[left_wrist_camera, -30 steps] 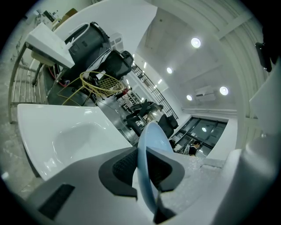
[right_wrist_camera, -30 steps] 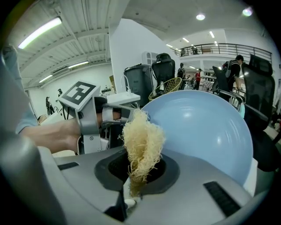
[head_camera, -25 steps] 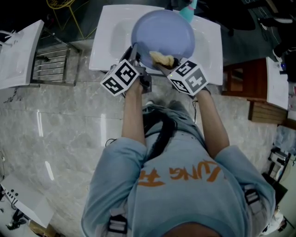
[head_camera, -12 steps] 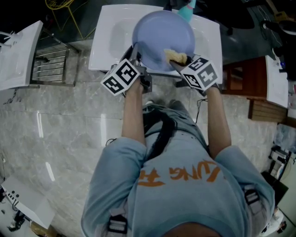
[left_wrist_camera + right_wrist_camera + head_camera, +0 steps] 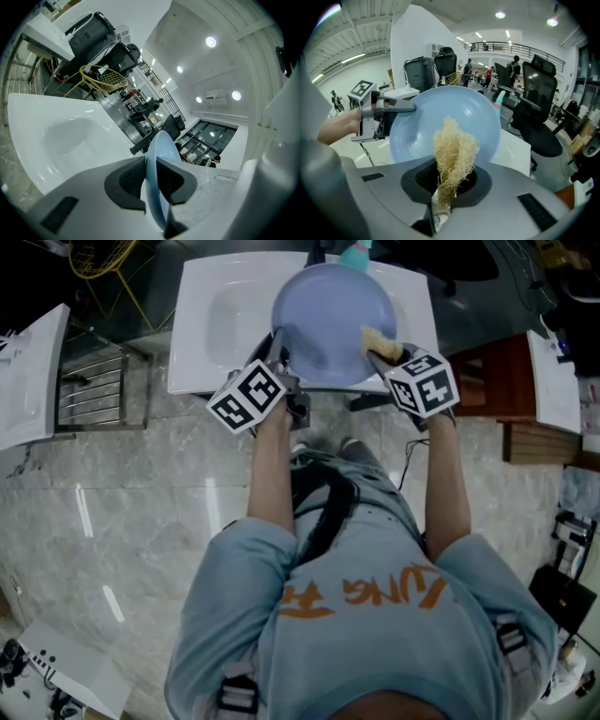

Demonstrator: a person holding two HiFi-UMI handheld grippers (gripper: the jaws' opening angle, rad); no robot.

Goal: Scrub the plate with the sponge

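Light-blue plate [image 5: 328, 320] held over the right half of the white sink [image 5: 211, 329], its left rim clamped edge-on between the jaws of the left gripper [image 5: 151, 178]. The right gripper [image 5: 449, 180] pinches the pale fibrous sponge [image 5: 453, 150], which rests against the plate's face near its right rim.

You wear a pale blue short-sleeved T-shirt [image 5: 375, 652] with orange lettering [image 5: 361, 594] across its middle. A black strap [image 5: 323, 512] runs from it toward twelve o'clock, and grey buckles [image 5: 237, 697] sit at four and seven o'clock. Your left claw [image 5: 277, 337] and right claw [image 5: 380, 348] each carry a white cube [image 5: 246, 397] of black square markers, with grey shells and black ribbed pads [image 5: 129, 176].
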